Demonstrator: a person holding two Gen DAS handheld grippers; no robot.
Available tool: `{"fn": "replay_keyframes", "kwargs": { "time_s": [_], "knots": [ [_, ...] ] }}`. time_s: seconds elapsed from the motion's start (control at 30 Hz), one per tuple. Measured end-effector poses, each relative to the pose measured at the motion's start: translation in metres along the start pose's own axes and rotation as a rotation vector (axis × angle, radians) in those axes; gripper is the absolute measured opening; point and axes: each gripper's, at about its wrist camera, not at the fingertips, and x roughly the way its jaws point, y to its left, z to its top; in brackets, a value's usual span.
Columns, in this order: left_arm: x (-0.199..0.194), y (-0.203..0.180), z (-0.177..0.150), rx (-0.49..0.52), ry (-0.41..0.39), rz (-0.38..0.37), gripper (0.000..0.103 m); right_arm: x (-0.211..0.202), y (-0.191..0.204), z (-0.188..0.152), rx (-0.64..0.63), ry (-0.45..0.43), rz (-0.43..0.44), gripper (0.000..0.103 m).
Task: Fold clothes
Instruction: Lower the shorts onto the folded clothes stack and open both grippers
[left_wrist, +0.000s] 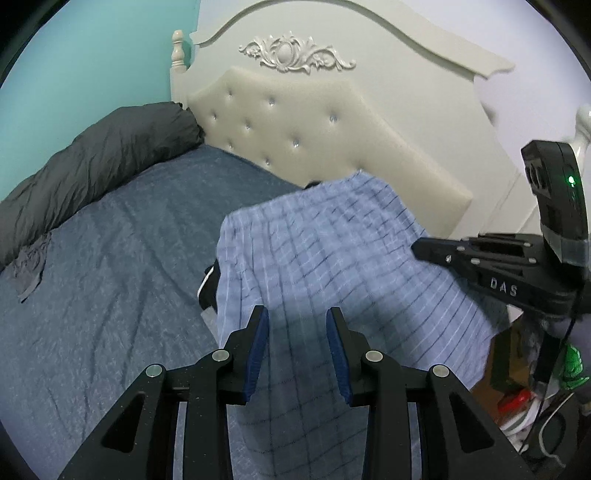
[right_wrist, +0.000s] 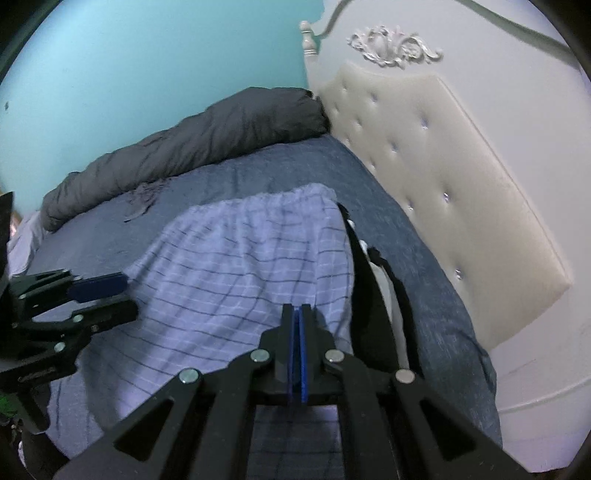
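Blue, crinkled bedsheet (left_wrist: 110, 258) spreads under us. Nearest, our left gripper (left_wrist: 297, 325) stands partly open with nothing between its pads, above the soft plaid shorts (left_wrist: 332, 251). Our right gripper (right_wrist: 297, 314) is pressed shut; whether it pinches cloth we cannot tell. At 10 o'clock lies a puffy grey duvet (left_wrist: 92, 162); at 12, a tufted headboard (left_wrist: 295, 122).

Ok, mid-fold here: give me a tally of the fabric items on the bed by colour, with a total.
Light blue checked: 1, the checked garment spread on the sheet
Black with white trim: 1, a dark garment partly under it
Grey: 2, the rolled duvet and a small crumpled cloth beside it
Dark blue: 1, the bed sheet
Total: 5
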Motion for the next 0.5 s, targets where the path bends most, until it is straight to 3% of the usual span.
{"fn": "replay_keyframes", "kwargs": {
  "time_s": [0.3, 0.5],
  "knots": [
    [0.007, -0.004, -0.006, -0.001, 0.014, 0.022, 0.036, -0.003, -0.021, -0.015, 0.065, -0.015, -0.004, 0.002],
    [-0.004, -0.006, -0.007, -0.001, 0.008, 0.035, 0.036, -0.031, -0.018, -0.015, 0.081, -0.086, 0.000, 0.002]
  ]
}}
